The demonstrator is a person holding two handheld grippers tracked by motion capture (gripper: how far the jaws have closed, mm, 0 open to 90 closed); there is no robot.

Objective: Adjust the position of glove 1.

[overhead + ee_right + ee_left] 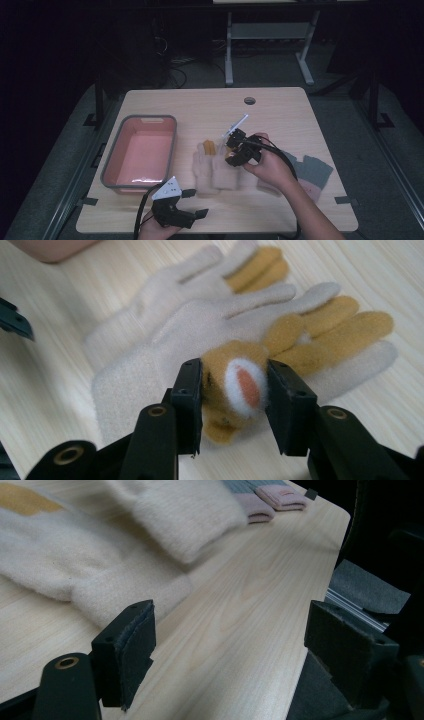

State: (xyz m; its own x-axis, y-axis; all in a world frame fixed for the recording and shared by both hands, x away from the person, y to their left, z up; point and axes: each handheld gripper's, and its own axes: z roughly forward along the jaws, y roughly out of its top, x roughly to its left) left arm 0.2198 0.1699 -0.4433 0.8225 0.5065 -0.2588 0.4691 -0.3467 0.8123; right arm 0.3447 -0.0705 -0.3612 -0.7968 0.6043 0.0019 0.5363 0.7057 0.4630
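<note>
Two cream knitted gloves [212, 170] lie side by side in the middle of the table, fingers pointing away, with tan fingertips [320, 320]. The nearer glove [150, 370] carries a tan plush animal face [240, 385] with a white and orange patch. My right gripper [234, 395] is shut on that face, one pad pressing each side; from above the right gripper [235, 150] sits over the gloves' fingers. My left gripper [195, 203] rests at the table's front edge, below the glove cuffs [185, 515]. The left gripper [230, 645] is open, with bare tabletop between its jaws.
A pink tray with a grey rim [112, 150] stands at the left. A grey and pink knitted pair [312, 172] lies at the right, also seen as folded cuffs [265, 500]. A thin white stick-like object [236, 125] lies beyond the gloves. A cable hole [249, 100] is near the far edge.
</note>
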